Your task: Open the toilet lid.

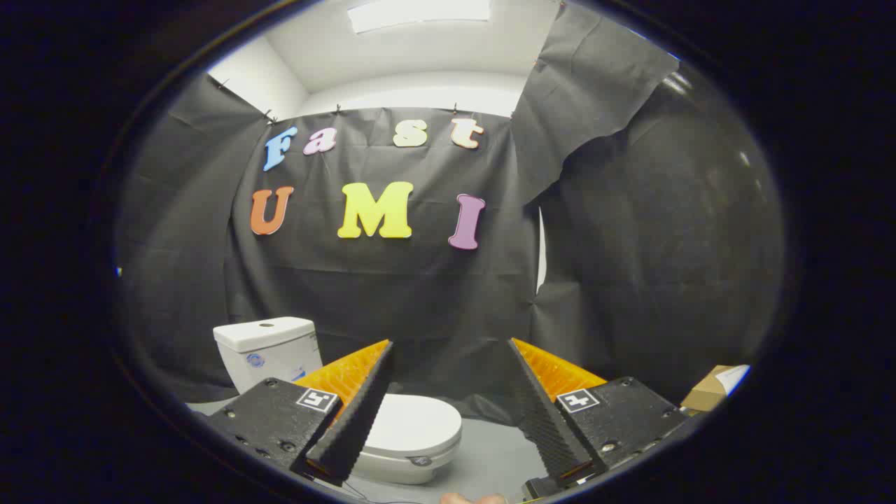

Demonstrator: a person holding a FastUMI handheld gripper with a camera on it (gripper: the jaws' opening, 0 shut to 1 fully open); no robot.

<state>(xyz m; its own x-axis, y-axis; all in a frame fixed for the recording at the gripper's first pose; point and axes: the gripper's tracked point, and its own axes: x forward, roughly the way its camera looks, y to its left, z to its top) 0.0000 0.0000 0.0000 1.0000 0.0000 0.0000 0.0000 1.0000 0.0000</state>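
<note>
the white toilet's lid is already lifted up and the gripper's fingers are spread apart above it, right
Not quite: in the gripper view the white toilet has its lid down flat, closed. The gripper does have its fingers spread apart above it, touching nothing.

White toilet (392,434), lid (413,423) down flat, cistern (269,350) behind, on grey floor
</note>
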